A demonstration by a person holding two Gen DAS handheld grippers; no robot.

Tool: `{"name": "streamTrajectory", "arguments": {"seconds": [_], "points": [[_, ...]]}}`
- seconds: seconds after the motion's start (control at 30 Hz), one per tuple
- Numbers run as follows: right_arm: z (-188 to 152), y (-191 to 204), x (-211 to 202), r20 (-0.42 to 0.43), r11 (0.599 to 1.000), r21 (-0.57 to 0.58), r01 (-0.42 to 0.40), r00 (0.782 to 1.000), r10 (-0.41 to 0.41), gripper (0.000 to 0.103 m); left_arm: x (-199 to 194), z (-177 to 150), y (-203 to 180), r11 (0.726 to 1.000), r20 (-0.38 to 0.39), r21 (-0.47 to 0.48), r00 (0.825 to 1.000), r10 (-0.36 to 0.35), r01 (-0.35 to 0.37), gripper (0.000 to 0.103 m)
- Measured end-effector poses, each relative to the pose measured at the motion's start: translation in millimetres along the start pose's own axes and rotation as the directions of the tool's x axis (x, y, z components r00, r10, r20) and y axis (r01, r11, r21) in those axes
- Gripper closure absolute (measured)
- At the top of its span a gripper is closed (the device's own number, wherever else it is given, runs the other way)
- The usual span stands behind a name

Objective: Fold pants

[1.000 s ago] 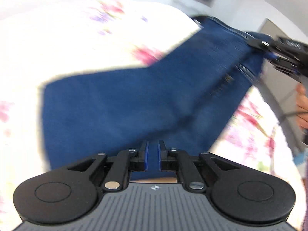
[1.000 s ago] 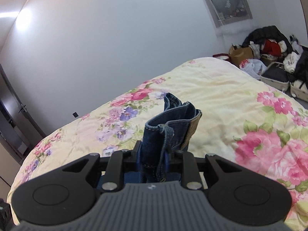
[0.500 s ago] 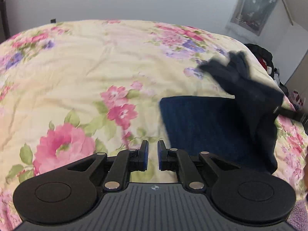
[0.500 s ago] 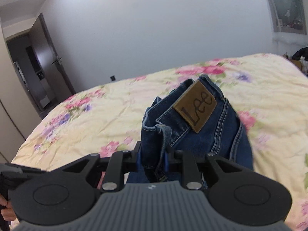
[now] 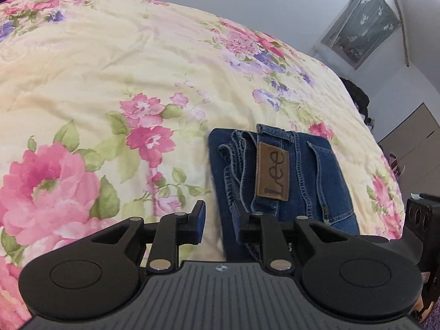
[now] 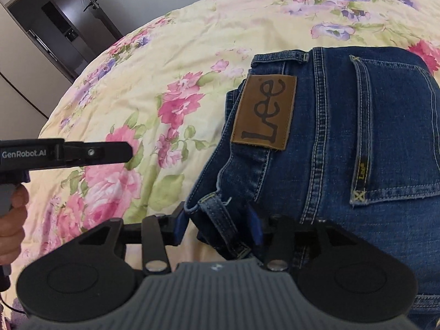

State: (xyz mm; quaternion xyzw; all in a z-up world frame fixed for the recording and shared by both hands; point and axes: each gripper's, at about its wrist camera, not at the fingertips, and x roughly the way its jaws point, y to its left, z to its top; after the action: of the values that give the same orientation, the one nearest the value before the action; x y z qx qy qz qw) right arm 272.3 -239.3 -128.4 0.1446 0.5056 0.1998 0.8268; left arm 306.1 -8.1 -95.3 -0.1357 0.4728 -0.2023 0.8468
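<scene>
The blue Lee jeans [image 5: 302,173] lie folded in a compact stack on the floral bedspread [image 5: 110,68], waistband and brown leather patch [image 6: 264,112] facing up. My left gripper [image 5: 218,224] is open and empty at the stack's near left edge. My right gripper [image 6: 217,227] is open, its jaws standing either side of the waistband corner and belt loop [image 6: 217,214] without pinching it. The left gripper also shows from the side in the right wrist view [image 6: 82,152], left of the jeans.
The bed's far side meets a white wall. A dark door [image 6: 68,24] is at the upper left of the right wrist view. A curtained window [image 5: 360,24] and grey cabinets [image 5: 412,148] are to the right in the left wrist view.
The right gripper carried the waist end over and laid it down on the folded stack, then opened. The left gripper let go of the denim earlier and has opened wider beside the stack.
</scene>
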Motion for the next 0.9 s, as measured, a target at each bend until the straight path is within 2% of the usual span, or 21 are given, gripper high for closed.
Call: {"name": "streamTrajectory", "arguments": {"seconds": [0.07,0.17,0.3,0.33,0.37,0.43,0.53,0.63,0.73,0.8,0.9], "points": [[7,5,-12,0.006,1.0,-0.016,-0.009,1.0,0.009,0.059,6,7,-5,0.999,0.012,-0.013,0.999,-0.034,0.034,0.08],[21,6,-38,0.072,0.999,-0.05,0.012,0.997,-0.009,0.059,19,20,-5,0.994,0.032,-0.072,0.996,-0.084,0.087,0.08],[44,-14,-58,0.149,0.978,-0.12,0.171,0.977,-0.152,0.06,53,37,8,0.964,0.048,-0.209,0.987,-0.156,0.162,0.072],[47,-24,-60,0.166,0.97,-0.125,0.209,0.968,-0.187,0.065,65,39,13,0.956,0.046,-0.238,0.985,-0.167,0.174,0.071],[50,-34,-62,0.176,0.963,-0.125,0.24,0.96,-0.217,0.073,76,41,17,0.95,0.039,-0.259,0.985,-0.17,0.174,0.07],[52,-59,-65,0.189,0.955,-0.106,0.278,0.948,-0.256,0.081,97,45,26,0.94,0.031,-0.295,0.985,-0.17,0.171,0.07],[51,-94,-67,0.201,0.957,-0.052,0.285,0.942,-0.269,0.083,123,46,37,0.908,0.023,-0.358,0.974,-0.224,0.217,0.07],[48,-117,-56,0.182,0.967,-0.018,0.254,0.952,-0.247,0.085,139,47,42,0.877,0.011,-0.402,0.959,-0.282,0.262,0.073],[43,-121,-46,0.184,0.968,-0.035,0.248,0.954,-0.237,0.083,132,55,32,0.891,0.043,-0.327,0.947,-0.319,0.316,0.081],[41,-120,-42,0.192,0.967,-0.056,0.249,0.953,-0.234,0.082,120,63,19,0.905,0.054,-0.244,0.937,-0.346,0.349,0.081],[36,-123,-40,0.199,0.969,-0.057,0.241,0.954,-0.225,0.081,111,71,7,0.932,0.042,-0.171,0.947,-0.318,0.321,0.08]]}}
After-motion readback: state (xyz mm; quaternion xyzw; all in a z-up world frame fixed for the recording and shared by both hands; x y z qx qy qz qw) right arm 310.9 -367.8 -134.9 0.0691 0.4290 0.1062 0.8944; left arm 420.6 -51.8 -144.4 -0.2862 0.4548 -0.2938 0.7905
